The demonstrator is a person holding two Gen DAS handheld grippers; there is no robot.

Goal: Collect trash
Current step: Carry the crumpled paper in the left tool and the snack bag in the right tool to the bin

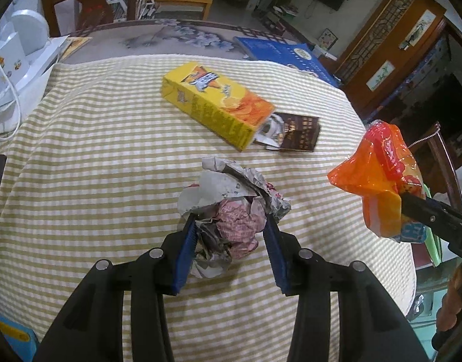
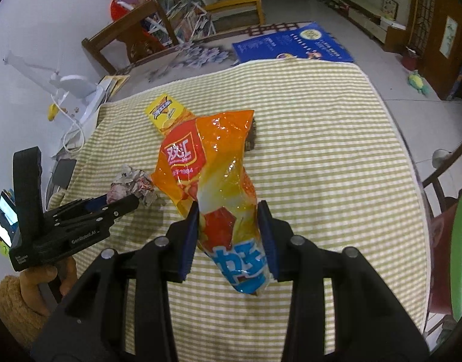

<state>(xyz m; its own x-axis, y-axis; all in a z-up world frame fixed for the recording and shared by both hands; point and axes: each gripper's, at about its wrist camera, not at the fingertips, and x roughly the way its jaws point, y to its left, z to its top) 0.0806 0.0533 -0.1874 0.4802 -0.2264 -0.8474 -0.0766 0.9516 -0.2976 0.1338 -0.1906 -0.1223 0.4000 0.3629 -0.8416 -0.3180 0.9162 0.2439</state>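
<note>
My left gripper (image 1: 231,220) is shut on a crumpled newspaper ball (image 1: 231,199), its blue pads pressing both sides just over the striped tablecloth (image 1: 110,181). My right gripper (image 2: 228,211) is shut on an orange snack bag (image 2: 213,169), held above the table. In the left wrist view the bag (image 1: 379,181) hangs at the right edge on the right gripper (image 1: 407,202). In the right wrist view the left gripper (image 2: 131,203) and paper ball (image 2: 131,185) are at the left. A yellow box (image 1: 216,99) lies on its side mid-table, a dark brown packet (image 1: 300,134) at its open end.
A blue poster (image 1: 279,54) lies at the table's far edge. A white appliance with a cord (image 1: 13,60) stands at the left, a wooden chair (image 1: 89,3) behind it. A green-rimmed container (image 2: 460,247) sits off the table's right side.
</note>
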